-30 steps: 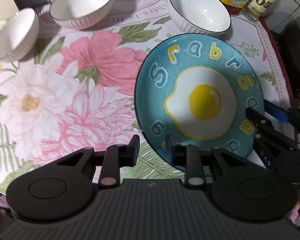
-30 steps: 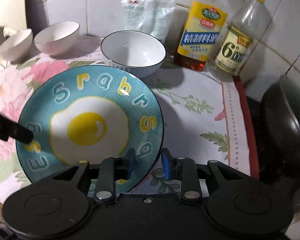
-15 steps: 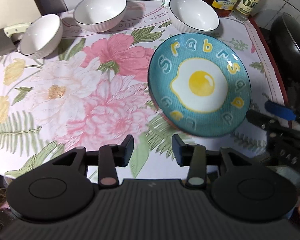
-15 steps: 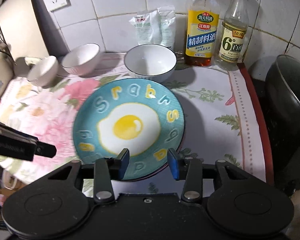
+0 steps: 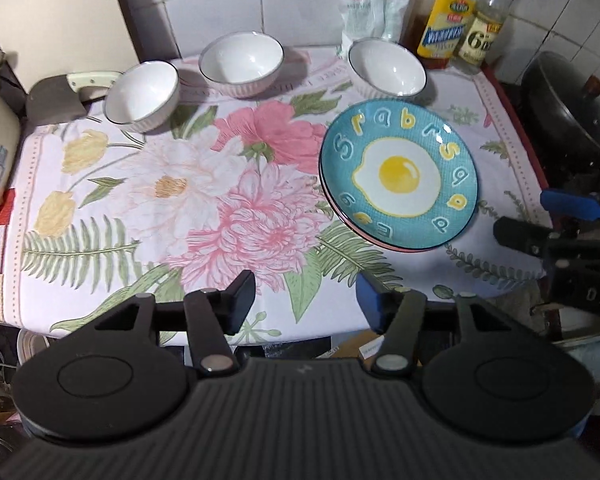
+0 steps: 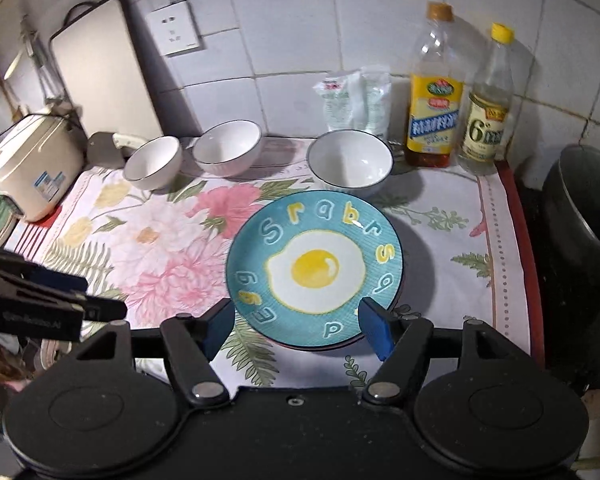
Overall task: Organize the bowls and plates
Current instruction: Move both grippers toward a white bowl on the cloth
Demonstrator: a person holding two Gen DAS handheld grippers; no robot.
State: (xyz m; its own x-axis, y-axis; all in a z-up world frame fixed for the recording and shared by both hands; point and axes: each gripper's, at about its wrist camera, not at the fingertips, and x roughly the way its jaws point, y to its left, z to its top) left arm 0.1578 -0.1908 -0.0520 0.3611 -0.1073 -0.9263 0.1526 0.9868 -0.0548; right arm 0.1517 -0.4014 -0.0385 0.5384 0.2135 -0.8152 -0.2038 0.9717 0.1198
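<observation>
Left wrist view is showing the blue egg-print plate [image 5: 400,176] sitting on the floral cloth [image 5: 160,200], with a red-edged plate rim showing under its near edge — a stack, by the look of it. Using this plate as landmark: the right-hand bowl [image 5: 386,67] is standing just behind it, the middle bowl [image 5: 242,64] and the left-hand bowl [image 5: 142,94] are lying well apart to its far left, and two bottles [image 6: 434,120] are standing behind the nearest bowl. The left gripper [image 5: 306,300] is hanging clear of the plate on its near-left side; its jaws are opening and nothing is sitting between them. The right gripper [image 6: 296,326] is hovering over the plate's near rim, jaws opening, pads clear of the glaze. Handling judgement: the plates and bowls are looking like glazed ceramic — stiff, fairly heavy, slippery, and liable to chip. Each bowl is best being taken at the rim wall, one finger inside and one outside; a plate is best being pinched at its raised edge.
</observation>
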